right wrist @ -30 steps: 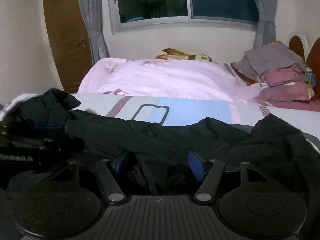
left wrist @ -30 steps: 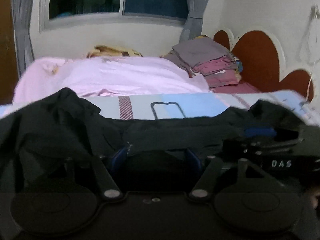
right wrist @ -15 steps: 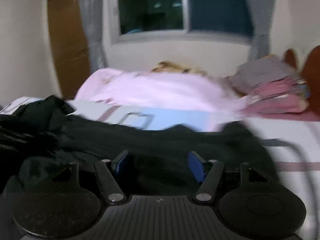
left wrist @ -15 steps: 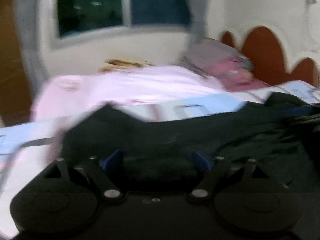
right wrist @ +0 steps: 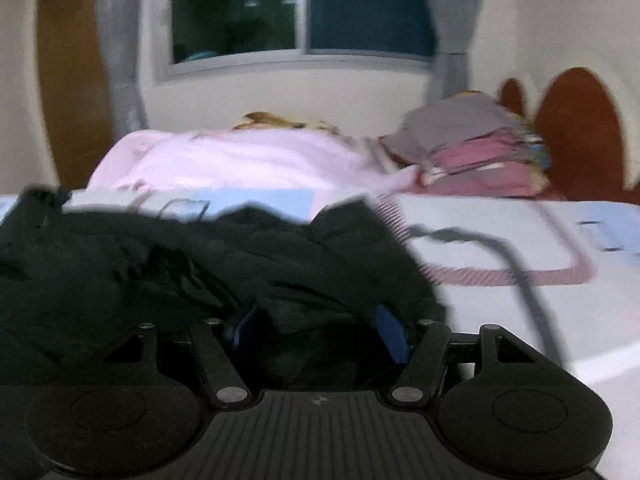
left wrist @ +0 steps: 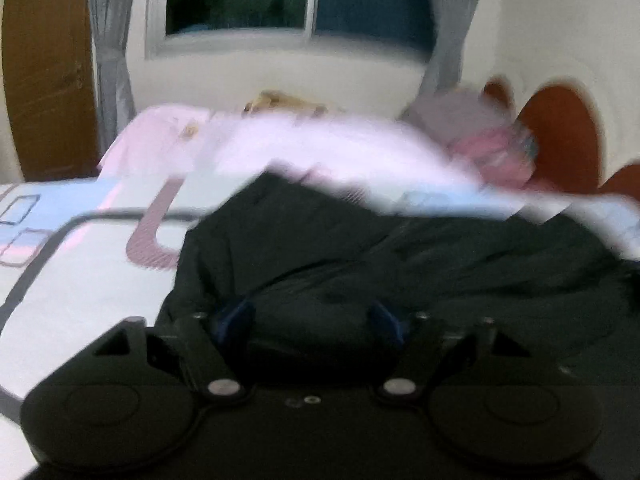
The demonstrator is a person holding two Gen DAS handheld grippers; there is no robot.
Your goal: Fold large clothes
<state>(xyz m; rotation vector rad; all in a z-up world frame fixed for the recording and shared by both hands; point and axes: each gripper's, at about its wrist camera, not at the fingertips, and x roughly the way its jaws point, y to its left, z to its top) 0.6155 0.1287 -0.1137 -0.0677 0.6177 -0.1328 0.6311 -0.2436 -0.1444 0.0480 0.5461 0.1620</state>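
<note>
Two hand-held grippers sit low over one large black fabric garment (left wrist: 400, 264), which lies bunched across the lower middle of both views on a white bedsheet printed with pale blue and mauve striped rectangles (left wrist: 80, 280). The left gripper (left wrist: 310, 316) has its blue-padded fingers (left wrist: 234, 314) standing apart with dark cloth filling the gap between them; whether they pinch the cloth cannot be told through the blur. The right gripper (right wrist: 320, 328) likewise shows its blue pads (right wrist: 392, 332) spread, with a heap of the garment mounded between and over them, so a true clamp cannot be confirmed there either.

Judging from how the cloth lies, the step in hand looks like gathering or drawing one side of the garment over, with the fold not yet laid flat. The next move probably calls for a firm hold on an edge at each gripper, then pulling the cloth taut and smoothing it on the sheet before creasing.

Only the left view shows the garment's left edge against bare sheet in the lower left of the frame. The right view alone shows bare sheet at the right of the frame, and gives a sharper look at the stack of folded grey and pink clothes (right wrist: 472, 148) at the upper right, beside the rumpled pale pink blanket (right wrist: 240, 160) across the middle
</note>
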